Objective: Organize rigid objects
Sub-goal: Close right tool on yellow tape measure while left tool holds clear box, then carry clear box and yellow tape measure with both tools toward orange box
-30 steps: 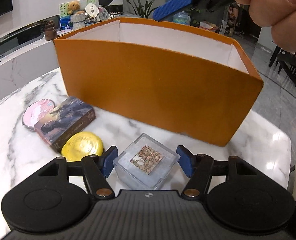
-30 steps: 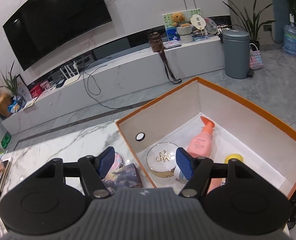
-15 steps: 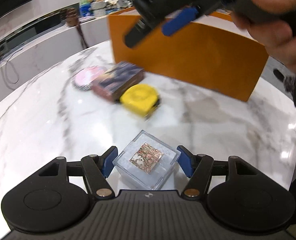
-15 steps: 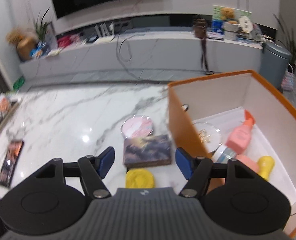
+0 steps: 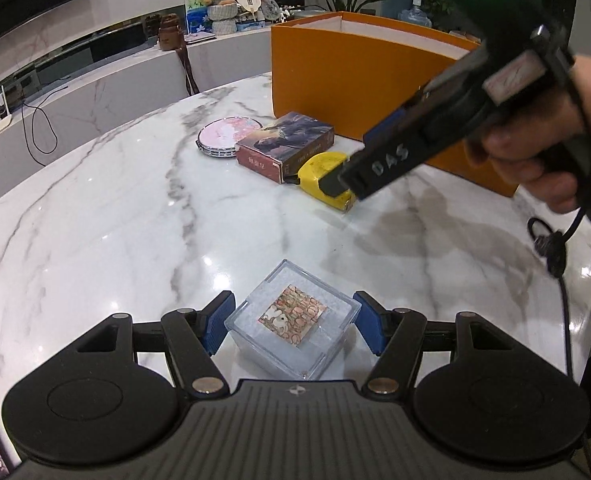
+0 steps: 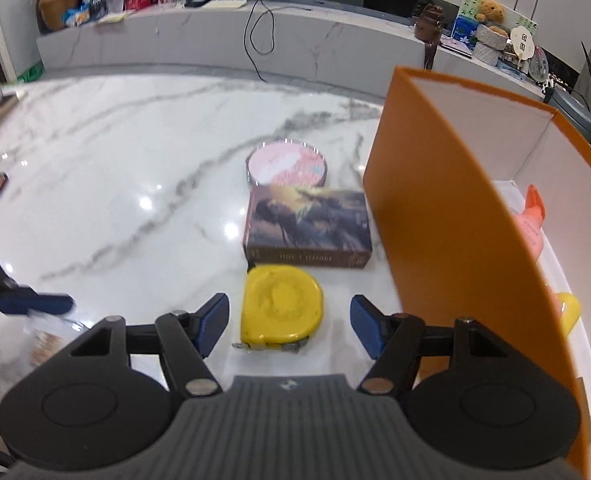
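Between the left gripper's [image 5: 291,322] blue pads sits a clear square plastic box [image 5: 291,326] with a patterned card under its lid; the pads flank its sides, contact looks likely but I cannot tell for sure. It is at 6 o'clock in the left wrist view, over glossy white marble table [image 5: 115,208] with grey veins.

Right gripper [image 6: 289,322] is released, jaws apart, nothing pressed. Yellow rounded tape measure [image 6: 281,308] lies flat on the marble between the fingers, gaps both sides, metal tab toward the camera.

Just past it at 12 o'clock: rectangular printed box [image 6: 307,226], dark painted artwork on top, touching or nearly touching the tape. Beyond that, round pink compact [image 6: 287,162] with a metallic rim.

At 3 o'clock in the right wrist view: tall orange cardboard box [image 6: 447,220], matte outside, white inside. Pink bottle [image 6: 531,224] and a yellow item [image 6: 567,312] partly visible in it.

From the left wrist view, a hand [image 5: 535,148] holds the right gripper at 2 o'clock.
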Demonstrator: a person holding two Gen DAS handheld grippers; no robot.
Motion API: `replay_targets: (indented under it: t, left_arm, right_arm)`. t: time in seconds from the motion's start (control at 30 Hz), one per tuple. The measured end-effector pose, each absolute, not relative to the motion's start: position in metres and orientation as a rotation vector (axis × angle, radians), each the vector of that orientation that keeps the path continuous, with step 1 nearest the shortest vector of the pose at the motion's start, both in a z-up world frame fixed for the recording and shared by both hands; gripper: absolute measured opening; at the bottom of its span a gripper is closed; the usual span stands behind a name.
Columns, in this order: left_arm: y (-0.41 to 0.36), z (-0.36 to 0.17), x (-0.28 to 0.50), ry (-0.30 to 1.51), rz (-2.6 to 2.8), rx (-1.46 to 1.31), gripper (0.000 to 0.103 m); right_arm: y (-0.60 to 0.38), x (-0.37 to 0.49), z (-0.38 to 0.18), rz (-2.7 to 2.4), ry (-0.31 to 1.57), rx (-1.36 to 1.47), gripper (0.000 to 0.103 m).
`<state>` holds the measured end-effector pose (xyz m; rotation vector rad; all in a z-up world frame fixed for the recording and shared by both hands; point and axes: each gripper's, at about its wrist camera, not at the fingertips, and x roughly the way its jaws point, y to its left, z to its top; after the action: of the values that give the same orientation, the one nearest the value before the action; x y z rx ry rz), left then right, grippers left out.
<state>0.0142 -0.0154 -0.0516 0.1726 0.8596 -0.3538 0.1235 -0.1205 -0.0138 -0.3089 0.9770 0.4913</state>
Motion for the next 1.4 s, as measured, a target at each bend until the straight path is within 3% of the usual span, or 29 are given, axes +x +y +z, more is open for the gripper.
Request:
replay_targets:
  t: [0.37,0.83,1.4]
  left_arm:
    - [-0.01,-0.058,0.016,0.876,-0.349,0.143,0.074]
    - [-0.011,-0.061,0.017,0.882,-0.334,0.142,0.074]
    - [-0.022,-0.047,0.015,0.856,-0.345,0.158,0.074]
  right_arm:
    - [-0.123,0.132,-0.038,0.478,1.014,-0.256,0.067]
    - [-0.121,0.128,-0.038,0.521,0.972,-0.27,0.051]
    - [-0.122,0.131,-0.032,0.525,0.997,-0.244,0.05]
